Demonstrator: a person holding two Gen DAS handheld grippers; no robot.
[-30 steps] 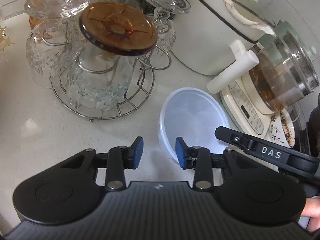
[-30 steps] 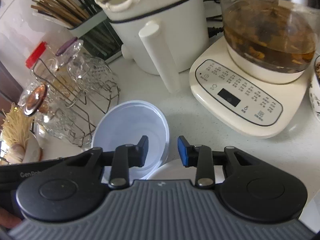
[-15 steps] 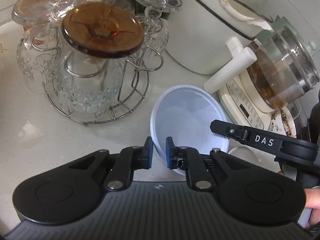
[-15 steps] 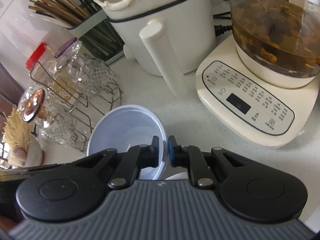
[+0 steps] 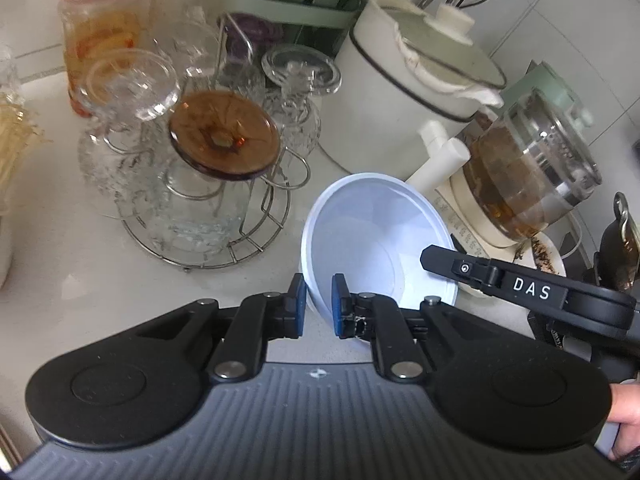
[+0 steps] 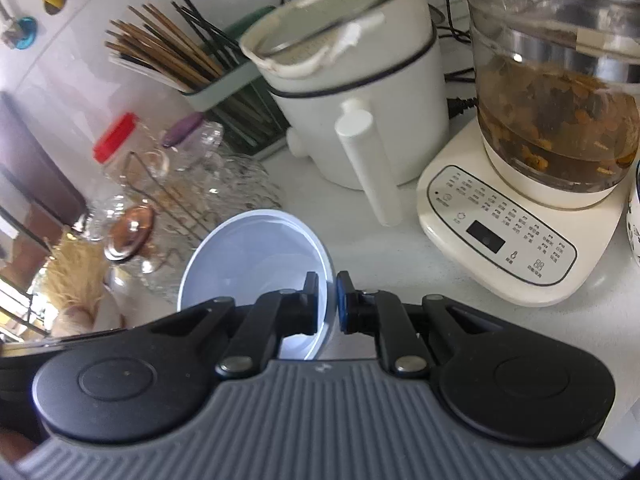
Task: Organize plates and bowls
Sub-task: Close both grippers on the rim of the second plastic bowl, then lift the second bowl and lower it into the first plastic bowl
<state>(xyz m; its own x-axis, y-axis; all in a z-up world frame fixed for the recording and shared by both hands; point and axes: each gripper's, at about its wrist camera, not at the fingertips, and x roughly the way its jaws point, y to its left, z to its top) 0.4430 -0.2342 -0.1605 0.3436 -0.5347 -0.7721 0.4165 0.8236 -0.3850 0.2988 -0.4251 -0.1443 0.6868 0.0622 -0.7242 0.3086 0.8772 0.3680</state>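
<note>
Bowl: we see the pale blue plastic bowl (image 5: 380, 240) at centre right of the left wrist frame, tilted with its mouth toward the camera. Half a second ago it sat lower and flatter, so we judge it now lifted off the white counter (image 5: 80, 280).
Left gripper: the left gripper (image 5: 319, 304) is clenched on the bowl's near rim, one blue pad inside the wall and one outside. A second ago it stood wide apart.
Right gripper: the right gripper (image 6: 328, 302) pinches the opposite rim at lower centre of its own frame — it too has closed within the last second.
Meaning: we judge the pick-up done and the carry to a stacking spot next.
Around it: the wire rack of glasses (image 5: 208, 208) stands just left of the bowl; the white pot (image 5: 412, 80) and the glass kettle (image 5: 536, 168) sit upper right — both near enough to clip.
</note>
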